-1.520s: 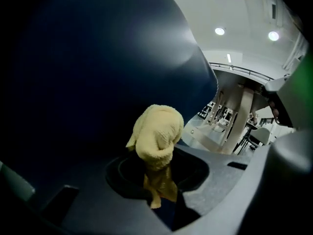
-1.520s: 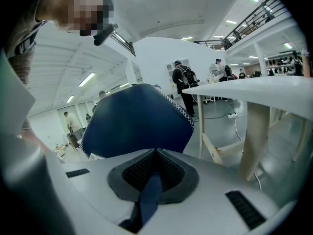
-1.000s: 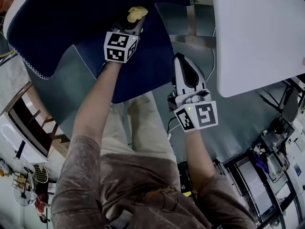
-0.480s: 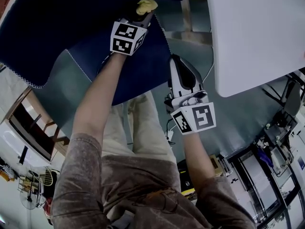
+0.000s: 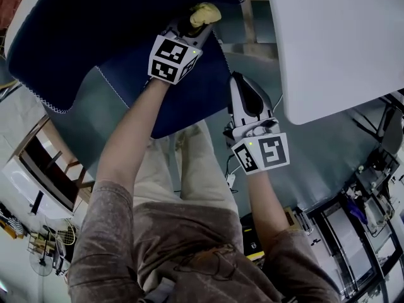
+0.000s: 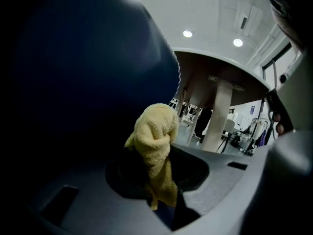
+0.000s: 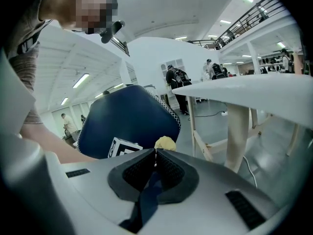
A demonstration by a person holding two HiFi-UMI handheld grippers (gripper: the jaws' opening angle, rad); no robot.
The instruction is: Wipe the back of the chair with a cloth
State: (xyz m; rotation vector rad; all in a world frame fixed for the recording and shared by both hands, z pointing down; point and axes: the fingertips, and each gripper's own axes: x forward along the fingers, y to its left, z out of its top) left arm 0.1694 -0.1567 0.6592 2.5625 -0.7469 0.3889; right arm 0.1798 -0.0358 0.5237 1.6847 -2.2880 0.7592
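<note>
A dark blue chair back with white edge stitching fills the upper left of the head view. My left gripper is shut on a yellow cloth and holds it against the chair back near its right edge. In the left gripper view the cloth bunches between the jaws, with the chair back close on the left. My right gripper hangs lower right of the chair, shut with nothing in it. The right gripper view shows the chair back and the cloth beyond its jaws.
A white table on pale wooden legs stands just right of the chair. The chair seat lies below the left gripper. Shelves and equipment stand at the lower right, more furniture at the lower left.
The left gripper has slid the cloth a little rightwards along the chair back. The right gripper has stayed about where it was.
</note>
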